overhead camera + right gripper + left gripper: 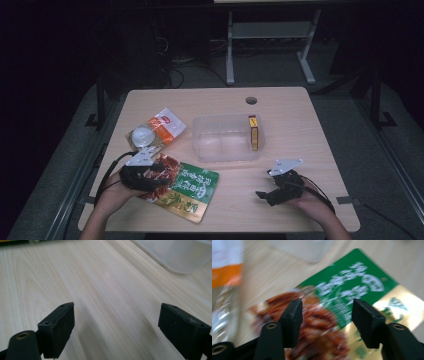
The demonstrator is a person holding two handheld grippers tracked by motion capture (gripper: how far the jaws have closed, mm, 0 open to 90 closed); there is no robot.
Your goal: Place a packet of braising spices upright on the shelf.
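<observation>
A green and gold snack packet (192, 192) (354, 285) printed with red food lies flat on the wooden table (280, 107), front left. My left gripper (161, 174) (327, 308) hovers low over the packet's red end. Its jaws stand apart, the packet shows beneath the gap, and neither pad presses on it. Front right, my right gripper (262, 195) (117, 315) rests open above bare wood, with nothing between its fingers.
A clear plastic container (222, 150) (180, 257) stands mid-table with a yellow box (254, 132) inside at its right end. An orange and white packet (165, 125) (225, 270) and a round clear item (141, 135) lie at the left. A cable hole (251, 100) marks the far edge.
</observation>
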